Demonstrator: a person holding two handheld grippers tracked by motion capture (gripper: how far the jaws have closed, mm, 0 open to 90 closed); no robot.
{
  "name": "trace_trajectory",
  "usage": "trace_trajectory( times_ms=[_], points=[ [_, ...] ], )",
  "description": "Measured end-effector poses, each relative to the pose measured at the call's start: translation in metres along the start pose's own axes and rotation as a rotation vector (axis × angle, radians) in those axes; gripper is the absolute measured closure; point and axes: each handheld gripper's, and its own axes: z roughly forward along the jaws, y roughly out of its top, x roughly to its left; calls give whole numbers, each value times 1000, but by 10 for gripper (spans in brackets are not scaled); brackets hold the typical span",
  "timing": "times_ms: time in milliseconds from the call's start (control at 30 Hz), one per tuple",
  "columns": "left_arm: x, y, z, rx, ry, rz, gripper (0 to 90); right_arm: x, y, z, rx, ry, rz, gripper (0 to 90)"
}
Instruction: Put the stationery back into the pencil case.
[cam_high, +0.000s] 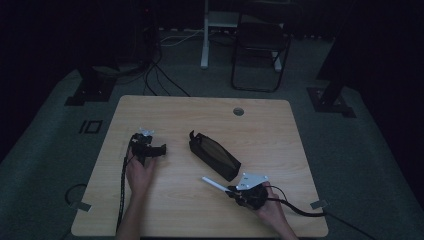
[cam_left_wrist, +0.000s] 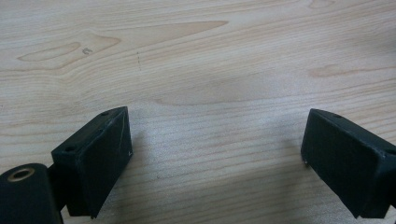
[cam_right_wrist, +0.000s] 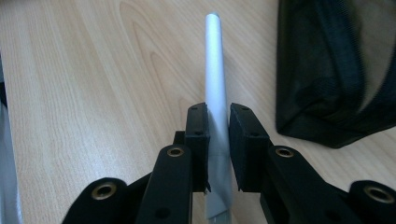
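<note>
The left gripper (cam_high: 159, 149) sits low with its jaws spread wide apart. The right gripper (cam_high: 231, 190) has its jaws clamped tight, pointing leftward and away.

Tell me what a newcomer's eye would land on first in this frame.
First, the white pen clamped in the right tongs near the table's front right, its tip pointing toward the table's middle. Next, the black mesh pouch lying slantwise at the centre of the wooden table, just beyond the pen and apart from it. At the left, the left tongs stand wide open over bare wood, holding nothing.
</note>
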Motion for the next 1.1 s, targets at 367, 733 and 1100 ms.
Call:
trace_trajectory(
  times_ms=[367, 733, 1100],
  points=[
    [0, 0, 0, 1, 0, 1, 91, -6, 7, -14, -33, -25, 10, 787],
    [0, 0, 0, 2, 0, 3, 91, -13, 12, -28, -69, -39, 37, 787],
    [0, 0, 0, 2, 0, 2, 91, -16, 16, -36, -83, -52, 42, 787]
  ],
)
